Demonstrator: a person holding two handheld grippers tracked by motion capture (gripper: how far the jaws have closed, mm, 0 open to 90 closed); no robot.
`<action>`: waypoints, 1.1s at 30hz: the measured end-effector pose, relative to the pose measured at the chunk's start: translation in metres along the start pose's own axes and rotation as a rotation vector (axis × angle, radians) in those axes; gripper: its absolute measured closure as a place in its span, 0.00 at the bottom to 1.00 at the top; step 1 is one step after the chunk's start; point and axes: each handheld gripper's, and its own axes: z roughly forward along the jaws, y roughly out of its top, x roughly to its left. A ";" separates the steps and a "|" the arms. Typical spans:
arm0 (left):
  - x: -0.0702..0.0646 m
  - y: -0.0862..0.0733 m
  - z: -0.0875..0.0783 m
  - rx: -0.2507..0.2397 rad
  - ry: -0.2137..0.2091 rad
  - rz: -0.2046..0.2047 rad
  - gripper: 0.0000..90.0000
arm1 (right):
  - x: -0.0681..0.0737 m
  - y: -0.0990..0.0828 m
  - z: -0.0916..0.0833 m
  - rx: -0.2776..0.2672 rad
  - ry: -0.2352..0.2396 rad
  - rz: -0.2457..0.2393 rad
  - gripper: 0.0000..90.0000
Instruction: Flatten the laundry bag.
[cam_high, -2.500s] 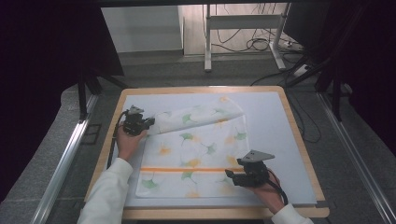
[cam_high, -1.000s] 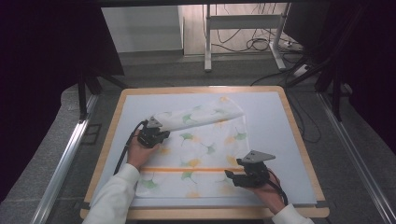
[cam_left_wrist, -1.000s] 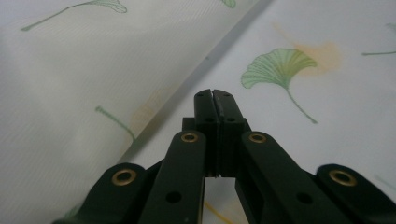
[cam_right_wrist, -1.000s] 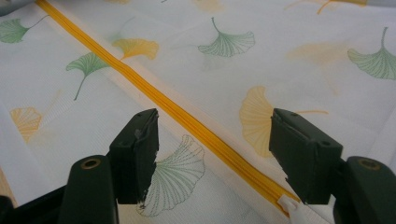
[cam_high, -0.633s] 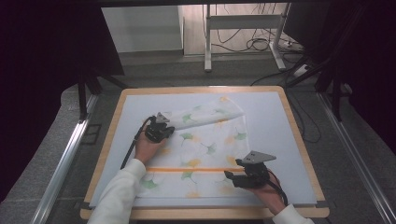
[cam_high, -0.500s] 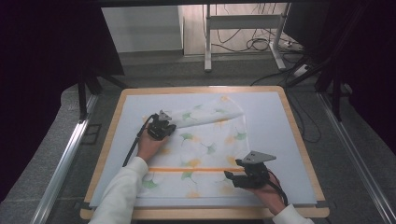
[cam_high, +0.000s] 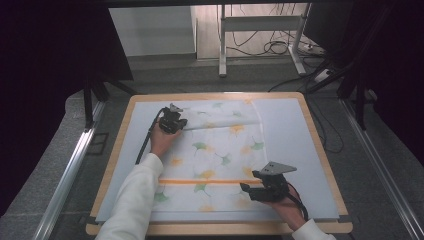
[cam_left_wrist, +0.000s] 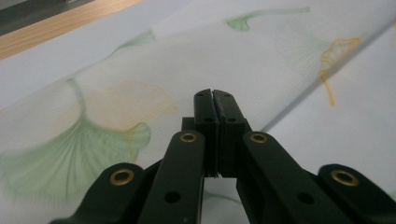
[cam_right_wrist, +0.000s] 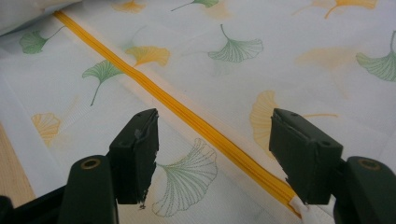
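High view, cloth: a white cloth (cam_high: 220, 165) printed with green and yellow ginkgo leaves lies spread on the counter (cam_high: 320, 150), its far edge folded over toward the near side.
High view, stripe: an orange stripe (cam_high: 210, 181) crosses the cloth left to right in its near half.
High view, left gripper: the left gripper (cam_high: 172, 120) sits at the far left of the cloth, on the folded flap.
High view, right gripper: the right gripper (cam_high: 267, 187) rests at the near right of the cloth, beside the stripe's right end.
Left gripper view: the jaws are pressed together, tips low over the folded cloth (cam_left_wrist: 140, 84); whether fabric is pinched between them cannot be told.
Right gripper view: the jaws stand wide apart with nothing gripped; the orange stripe (cam_right_wrist: 187, 114) runs between them on the flat cloth (cam_right_wrist: 261, 60).
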 end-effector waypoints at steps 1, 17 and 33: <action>0.001 0.000 0.000 0.000 0.001 0.001 0.99 | 0.000 0.000 0.000 -0.001 -0.002 -0.001 0.37; -0.020 -0.027 -0.046 0.015 -0.100 0.062 1.00 | 0.003 0.001 0.000 -0.002 -0.002 -0.010 0.37; -0.057 -0.072 -0.101 -0.048 -0.143 0.040 0.95 | -0.001 0.000 -0.002 0.001 -0.017 -0.002 0.37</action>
